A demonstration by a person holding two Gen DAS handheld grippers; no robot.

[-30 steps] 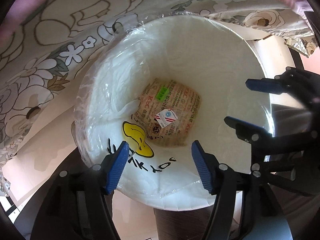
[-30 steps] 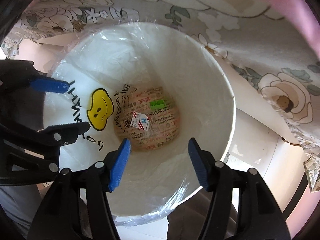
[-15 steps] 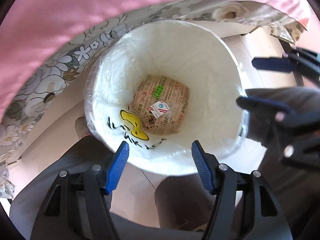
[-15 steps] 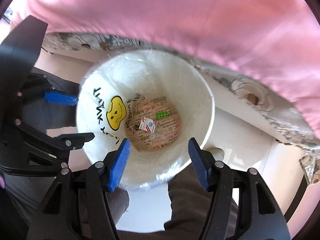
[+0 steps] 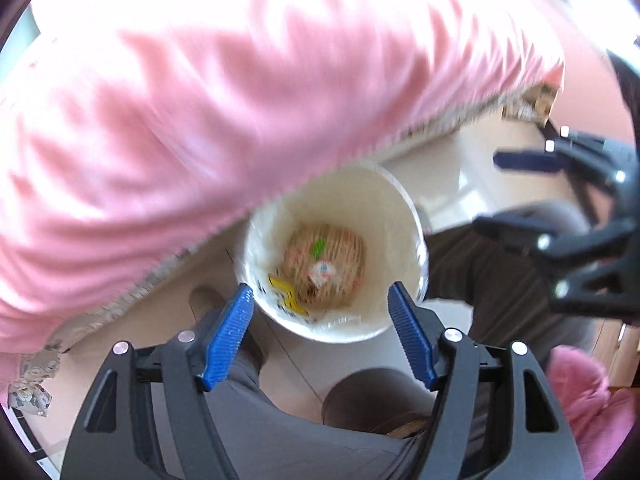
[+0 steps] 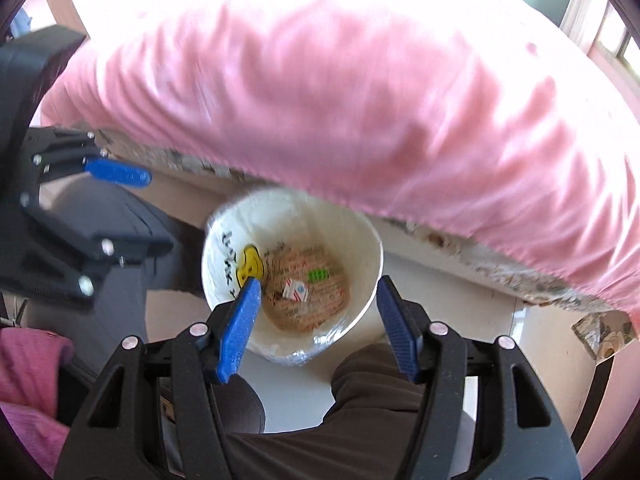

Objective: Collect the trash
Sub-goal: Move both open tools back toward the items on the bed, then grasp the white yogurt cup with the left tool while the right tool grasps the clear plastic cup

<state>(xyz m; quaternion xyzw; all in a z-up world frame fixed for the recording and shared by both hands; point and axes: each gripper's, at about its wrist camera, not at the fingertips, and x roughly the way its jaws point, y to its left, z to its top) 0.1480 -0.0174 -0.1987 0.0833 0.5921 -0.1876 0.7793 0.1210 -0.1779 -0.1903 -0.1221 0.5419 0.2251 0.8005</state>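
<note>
A white trash bin (image 5: pixel 404 216) with a clear liner and a yellow smiley print stands on the floor under the table edge. It also shows in the right wrist view (image 6: pixel 360 240). A printed brown paper wrapper (image 5: pixel 340 248) and a small white packet (image 6: pixel 296 291) lie at its bottom. My left gripper (image 5: pixel 320 336) is open and empty, well above the bin. My right gripper (image 6: pixel 318 322) is open and empty, also above the bin. Each gripper shows at the side of the other's view.
A pink tablecloth (image 5: pixel 240 100) over a floral cloth overhangs the bin and fills the upper half of both views (image 6: pixel 360 100). The person's legs in dark trousers (image 5: pixel 500 280) stand beside the bin. A pink slipper (image 5: pixel 584 392) is at lower right.
Both grippers have risen away from the bin, which now looks much smaller. The pink tablecloth has come into view above. Both stay open and empty.
</note>
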